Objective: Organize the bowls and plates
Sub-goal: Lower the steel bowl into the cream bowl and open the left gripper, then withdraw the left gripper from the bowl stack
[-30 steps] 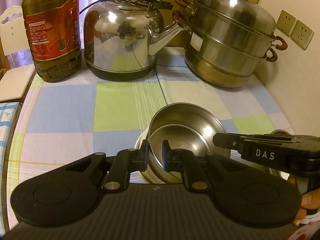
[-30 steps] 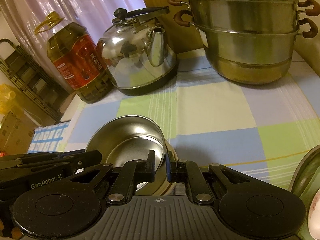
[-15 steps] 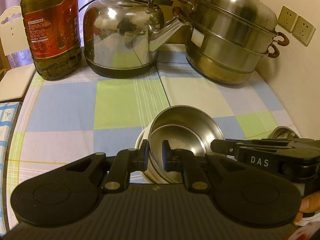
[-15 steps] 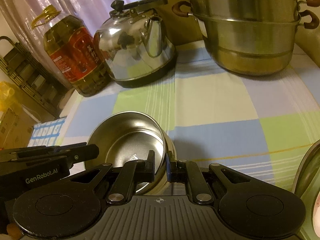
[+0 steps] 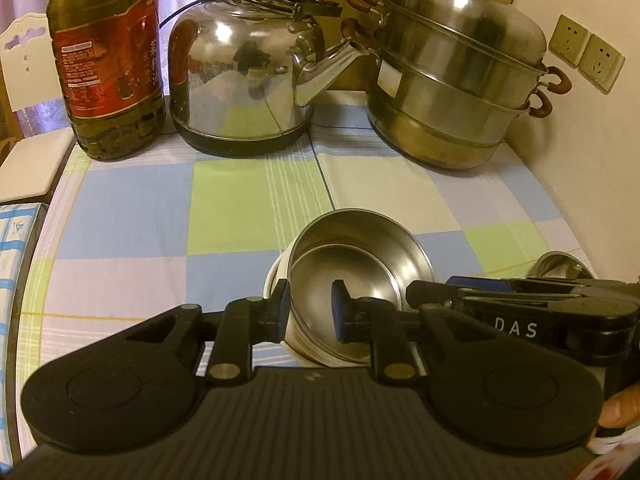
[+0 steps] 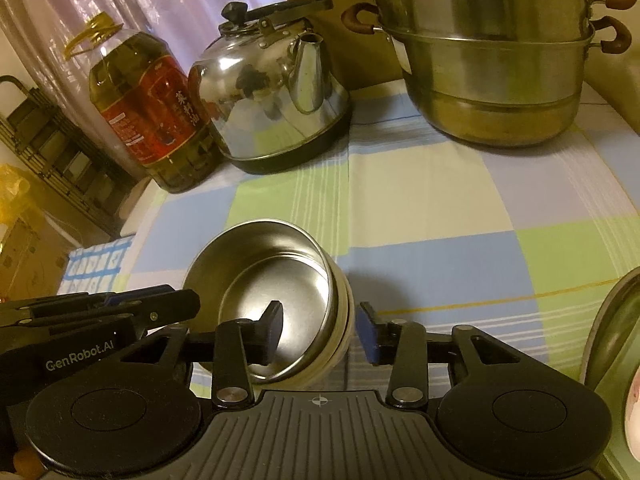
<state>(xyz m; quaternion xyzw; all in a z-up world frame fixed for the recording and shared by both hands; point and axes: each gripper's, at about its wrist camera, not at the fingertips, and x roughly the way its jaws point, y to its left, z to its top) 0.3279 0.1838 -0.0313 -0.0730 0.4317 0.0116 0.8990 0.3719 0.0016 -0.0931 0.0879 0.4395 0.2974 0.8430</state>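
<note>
A steel bowl sits nested in a white-sided bowl on the checked tablecloth. My left gripper straddles the stack's near left rim, its jaws opening: one pad is outside and one inside, and neither presses. My right gripper straddles the near right rim, its jaws also opening, with a clear gap on both sides. Each gripper shows in the other's view: the right one and the left one.
At the back stand an oil bottle, a steel kettle and a stacked steamer pot. Another steel dish lies at the table's right edge beside the wall. A white chair stands off the left edge.
Both grippers were shut on the bowl stack's rim; now their jaws have parted and let go. The hands have hardly moved.
</note>
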